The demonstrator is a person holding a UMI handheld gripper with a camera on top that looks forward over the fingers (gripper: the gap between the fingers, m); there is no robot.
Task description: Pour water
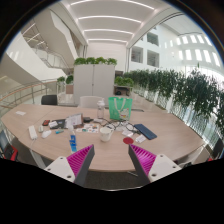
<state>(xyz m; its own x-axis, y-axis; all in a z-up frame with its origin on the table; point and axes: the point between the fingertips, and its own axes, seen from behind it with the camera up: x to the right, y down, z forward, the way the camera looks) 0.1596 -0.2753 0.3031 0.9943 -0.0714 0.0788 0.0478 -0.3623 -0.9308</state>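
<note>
Tabletop (40, 148): near edge lay just ahead of the fingers.
Blue bottle (72, 143): stood upright, long axis vertical.
Hand-held gripper (101, 166): fingers apart, holding nothing.

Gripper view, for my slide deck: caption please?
Hand-held gripper, fingers open, faces a cluttered round table with a blue bottle, in a bright atrium.

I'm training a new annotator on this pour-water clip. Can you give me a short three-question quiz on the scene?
1. True or false: the jaws of the gripper hold the blue bottle.
2. What green thing stands beyond the clutter on the table?
   A. bag
   B. bucket
   C. chair
3. Where does the blue bottle stand relative to the fingers?

Key: 1. False, the jaws are open and empty. 2. A, the green bag. 3. Ahead of them, on the table, untouched.
</note>
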